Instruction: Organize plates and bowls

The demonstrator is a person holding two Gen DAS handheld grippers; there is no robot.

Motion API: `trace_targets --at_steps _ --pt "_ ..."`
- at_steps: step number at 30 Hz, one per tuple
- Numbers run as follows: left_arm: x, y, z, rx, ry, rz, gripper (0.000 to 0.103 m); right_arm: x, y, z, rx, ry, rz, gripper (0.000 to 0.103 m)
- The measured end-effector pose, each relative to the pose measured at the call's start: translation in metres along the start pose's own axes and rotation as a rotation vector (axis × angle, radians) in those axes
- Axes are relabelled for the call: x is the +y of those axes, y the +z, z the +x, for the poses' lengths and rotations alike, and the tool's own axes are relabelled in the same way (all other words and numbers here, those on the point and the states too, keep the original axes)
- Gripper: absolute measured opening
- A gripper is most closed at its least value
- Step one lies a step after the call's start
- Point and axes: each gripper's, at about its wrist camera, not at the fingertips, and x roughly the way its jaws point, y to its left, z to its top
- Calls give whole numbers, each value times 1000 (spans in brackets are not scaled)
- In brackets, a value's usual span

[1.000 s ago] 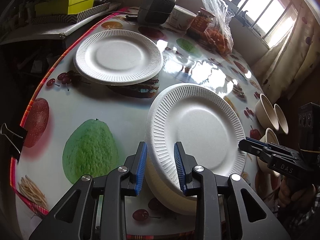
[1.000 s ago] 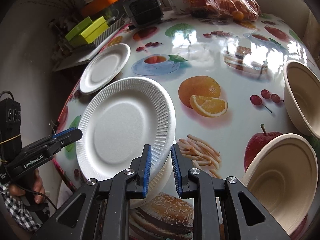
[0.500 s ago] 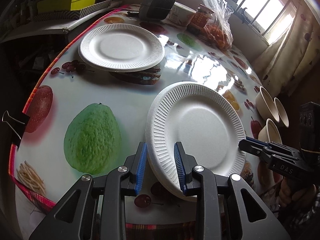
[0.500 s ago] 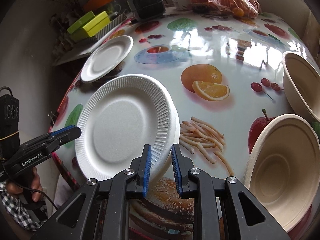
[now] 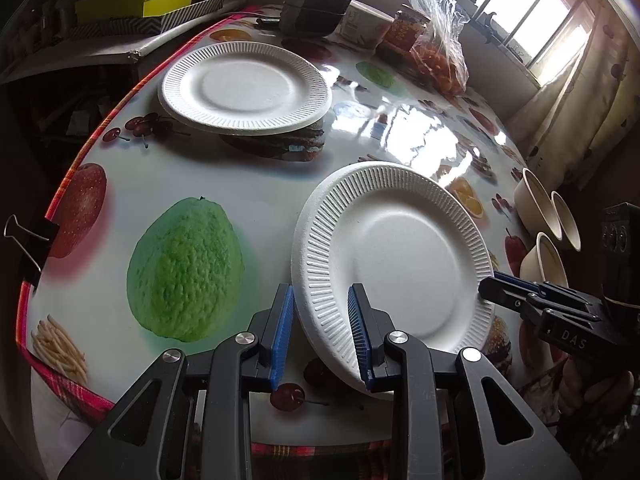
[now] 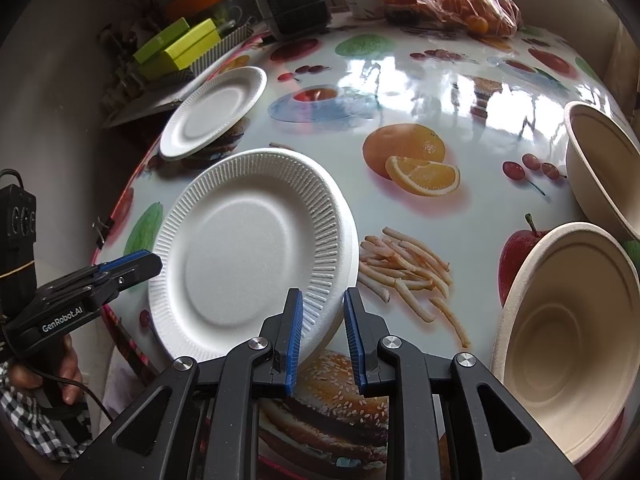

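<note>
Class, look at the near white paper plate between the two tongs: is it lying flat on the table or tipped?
Tipped. The near plate stands raised on its left edge, which sits between the left tongs; its underside shows.

Your left gripper (image 5: 322,334) has its blue pads set astride the near rim of a white paper plate (image 5: 394,258); the right-hand pad lies against the plate's upper face, while the left-hand pad stands slightly off the rim. The plate is tilted, near edge raised over the fruit-print tablecloth (image 5: 208,184). Your right gripper (image 5: 490,286) meets the same plate at its right edge; whether it grips cannot be determined. A second white plate (image 5: 244,86) lies flat at the far left of the table, well apart. Three beige bowls (image 5: 546,222) stand at the right edge. A binder clip (image 5: 28,240) holds the cloth at the left.
</note>
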Motion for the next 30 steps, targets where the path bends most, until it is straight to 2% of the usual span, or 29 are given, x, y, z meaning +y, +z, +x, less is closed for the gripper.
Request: trace_targets --at_steps 6,9,17,24,30 --pt "-1 0 0 3 -4 -1 29 0 -1 0 1 -1 4 22" --pt "0 0 1 5 -5 -3 29 -2 -1 -1 -2 -10 5 31" --pt "2 3 -2 -7 -12 -6 29 -2 0 -5 -12 -14 2 38" --pt "7 9 -11 -32 -8 -18 30 2 9 -16 -35 -23 -6 40" --pt "20 23 -25 -67 3 -44 30 15 23 -33 -71 3 -19 41"
